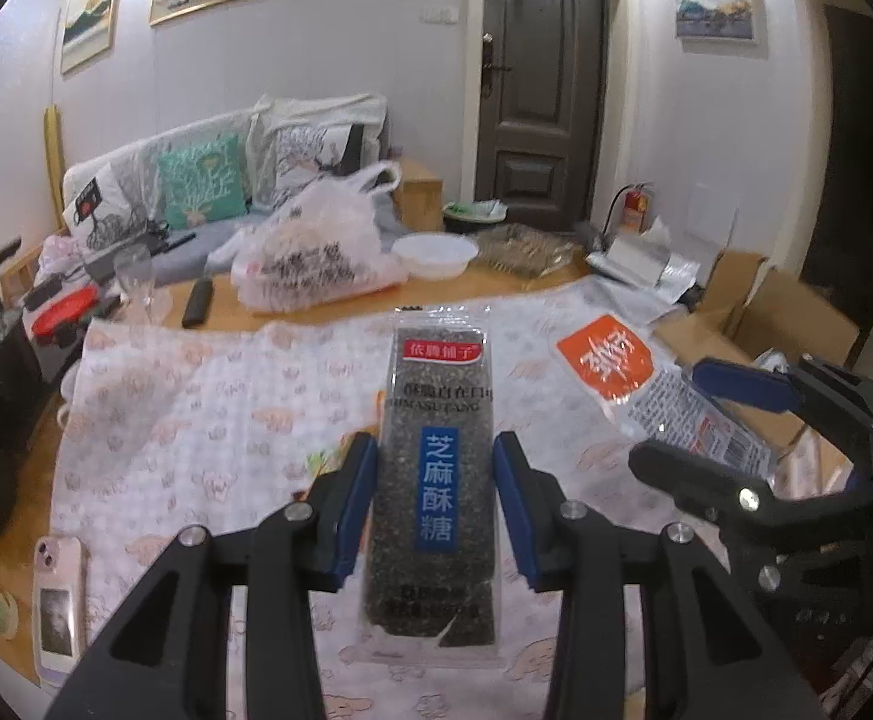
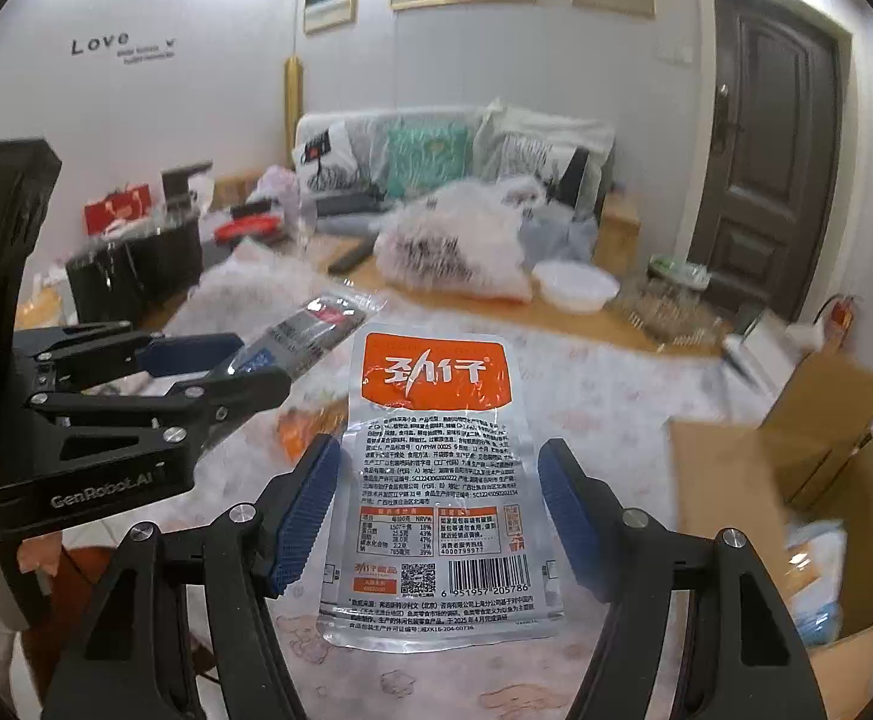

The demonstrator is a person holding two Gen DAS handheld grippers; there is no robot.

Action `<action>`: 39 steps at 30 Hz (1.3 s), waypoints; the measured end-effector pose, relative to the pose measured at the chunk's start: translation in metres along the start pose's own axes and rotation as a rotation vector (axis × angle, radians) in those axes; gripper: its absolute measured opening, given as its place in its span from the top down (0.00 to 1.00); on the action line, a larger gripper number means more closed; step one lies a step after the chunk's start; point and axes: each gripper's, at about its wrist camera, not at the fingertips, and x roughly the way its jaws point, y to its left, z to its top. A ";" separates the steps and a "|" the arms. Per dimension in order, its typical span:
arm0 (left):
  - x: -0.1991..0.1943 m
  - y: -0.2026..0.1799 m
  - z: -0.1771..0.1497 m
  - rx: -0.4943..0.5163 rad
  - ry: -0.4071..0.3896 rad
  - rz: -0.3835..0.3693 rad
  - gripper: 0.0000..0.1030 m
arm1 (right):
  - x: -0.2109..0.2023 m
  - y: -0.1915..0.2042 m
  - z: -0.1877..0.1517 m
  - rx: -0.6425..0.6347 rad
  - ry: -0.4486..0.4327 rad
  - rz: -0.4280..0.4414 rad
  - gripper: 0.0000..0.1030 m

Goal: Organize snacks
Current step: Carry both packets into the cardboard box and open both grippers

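- Table with patterned cloth [image 1: 208,420] lies below and ahead of both my pairs of fingers
- Cardboard box [image 2: 754,480], flaps open, sits to the right of my right fingers
- White plastic bag [image 1: 316,252] rests far ahead, white bowl [image 1: 435,255] just beside it
- Right gripper [image 2: 439,510]: pads closed on the silver-and-orange snack pouch [image 2: 436,480], held clear of the cloth
- Left gripper [image 1: 436,504]: pads set narrow, clamping the sesame candy pack [image 1: 436,468] between them, off the cloth
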 end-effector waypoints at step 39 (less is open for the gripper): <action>0.134 -0.301 0.094 0.216 0.283 -0.344 0.63 | -0.034 -0.245 -0.060 0.117 0.100 -0.163 0.37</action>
